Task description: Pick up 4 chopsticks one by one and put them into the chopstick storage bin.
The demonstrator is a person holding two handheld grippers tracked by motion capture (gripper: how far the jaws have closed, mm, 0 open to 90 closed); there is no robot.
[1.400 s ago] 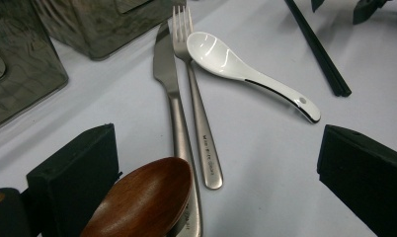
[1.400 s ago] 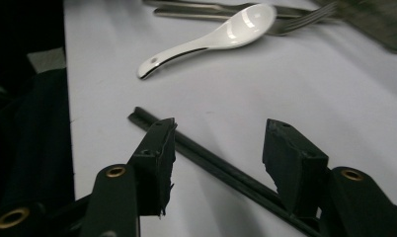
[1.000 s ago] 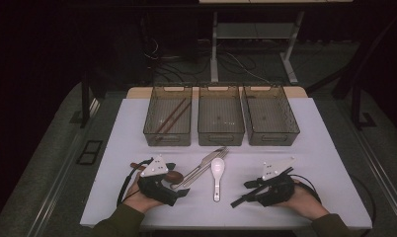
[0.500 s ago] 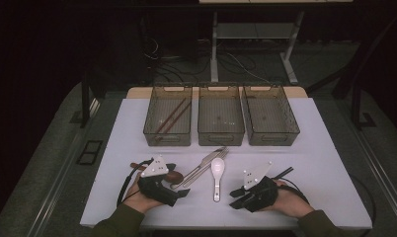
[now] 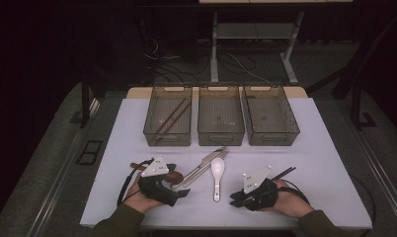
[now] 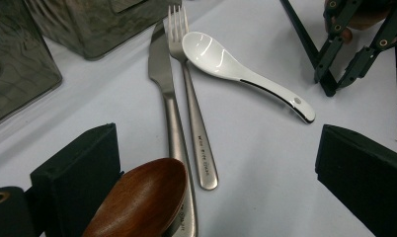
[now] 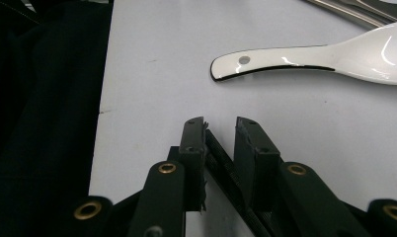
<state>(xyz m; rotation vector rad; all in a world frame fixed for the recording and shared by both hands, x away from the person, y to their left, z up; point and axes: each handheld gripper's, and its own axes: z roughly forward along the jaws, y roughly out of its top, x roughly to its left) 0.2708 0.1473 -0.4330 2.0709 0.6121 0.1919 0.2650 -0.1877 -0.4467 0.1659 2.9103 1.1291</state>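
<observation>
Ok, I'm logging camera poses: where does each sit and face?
High view: above the person's side, facing forward and down on the table; forearms, left claw, right claw show.
Left claw view: on the left claw, looking along its open jaws at knife, fork, white spoon.
Right claw view: on the right claw, looking low at the spoon's handle; its jaws have just been closing, a black chopstick between them.
Shared: all three show the white spoon.

A white spoon (image 6: 236,61) with a black edge line lies on the white worktop (image 5: 310,153), beside a silver knife (image 6: 167,98) and fork (image 6: 194,123); brown wooden spoon (image 6: 142,205); black jaws.
</observation>
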